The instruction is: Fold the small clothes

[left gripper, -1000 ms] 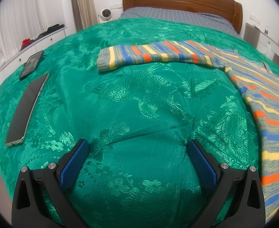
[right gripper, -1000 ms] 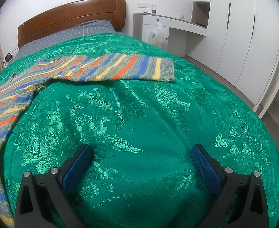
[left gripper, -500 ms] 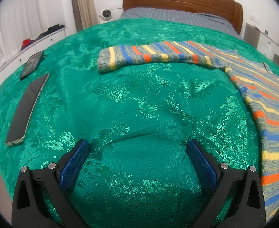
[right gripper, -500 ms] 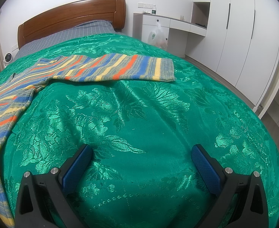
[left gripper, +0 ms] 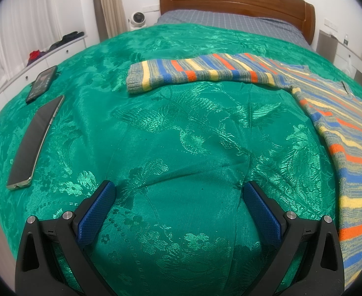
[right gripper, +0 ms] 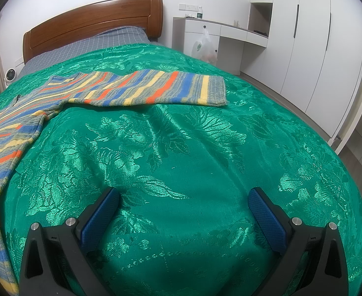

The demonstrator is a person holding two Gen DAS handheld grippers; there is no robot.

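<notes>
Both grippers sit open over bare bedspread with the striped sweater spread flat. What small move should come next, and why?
Probably reach the left gripper forward to the sleeve cuff on its side. The striped sweater lies flat and unfolded with both sleeves spread, and both the left and the right gripper are open, holding nothing.

Even, fairly bright indoor light; the shiny green brocade bedspread [left gripper: 181, 128] shows soft sheen, shadows are faint. Both fisheye views are sharp centrally, bowed and black-vignetted at the corners.

Two phones [left gripper: 34, 138] lie on the green bedspread [left gripper: 181, 148] — a plastic bag [right gripper: 204, 46], perhaps of fruit, hangs by the desk.
</notes>
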